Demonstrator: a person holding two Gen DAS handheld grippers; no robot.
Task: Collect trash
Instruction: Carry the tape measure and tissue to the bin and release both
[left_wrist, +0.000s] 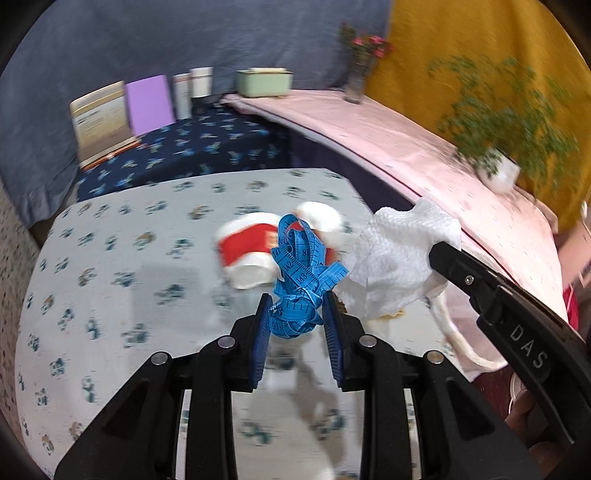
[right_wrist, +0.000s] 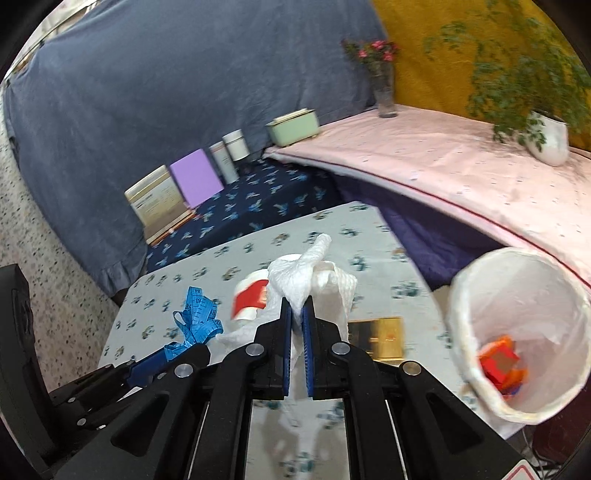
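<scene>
One tape measure (left_wrist: 301, 275) between hand-held gripper (left_wrist: 297, 306) pads.

floral table (right_wrist: 155, 306), red-white cup (right_wrist: 249, 299), gold box (right_wrist: 384, 338)

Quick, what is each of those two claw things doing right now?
Left gripper: jaws closed on a bundled blue measuring tape.
Right gripper: jaws closed on a crumpled white paper towel.

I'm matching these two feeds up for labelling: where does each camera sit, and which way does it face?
Left wrist: on the left gripper, looking along its jaws, shut on a blue measuring tape, across the flowered table; the right gripper enters from the right.
Right wrist: on the right gripper, jaws shut on a white paper towel, white bin to the right; the left gripper shows lower left.
Shared: tape, towel, red-and-white cup, table.
</scene>
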